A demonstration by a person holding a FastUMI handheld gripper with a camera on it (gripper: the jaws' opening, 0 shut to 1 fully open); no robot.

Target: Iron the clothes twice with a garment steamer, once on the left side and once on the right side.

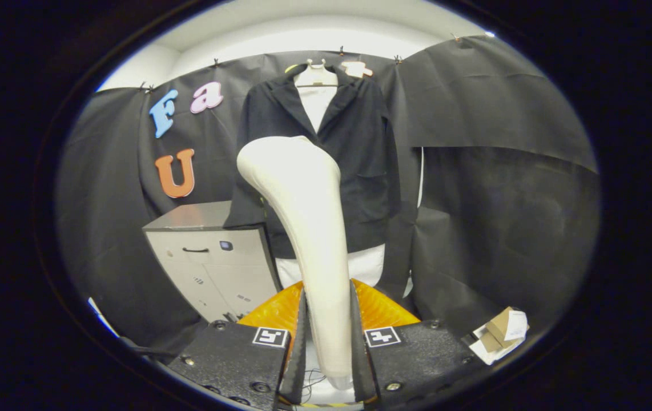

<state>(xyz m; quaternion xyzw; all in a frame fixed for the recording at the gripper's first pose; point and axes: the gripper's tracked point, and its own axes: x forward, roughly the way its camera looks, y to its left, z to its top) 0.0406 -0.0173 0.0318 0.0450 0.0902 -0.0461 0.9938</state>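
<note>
A dark jacket [354, 154] over a white shirt [316, 103] hangs on a hanger [316, 71] against the booth wall, well beyond the fingers. To one side of it stands a grey cabinet [212, 257], its top near the jacket's sleeve. The cream garment steamer [309, 228] rises upright in front of the jacket, its head bent toward the cabinet. The hand-held gripper [329, 342] is clamped on the steamer's handle, both fingers pressing its sides. A small cardboard box [503, 334] lies on the floor on the other side.
</note>
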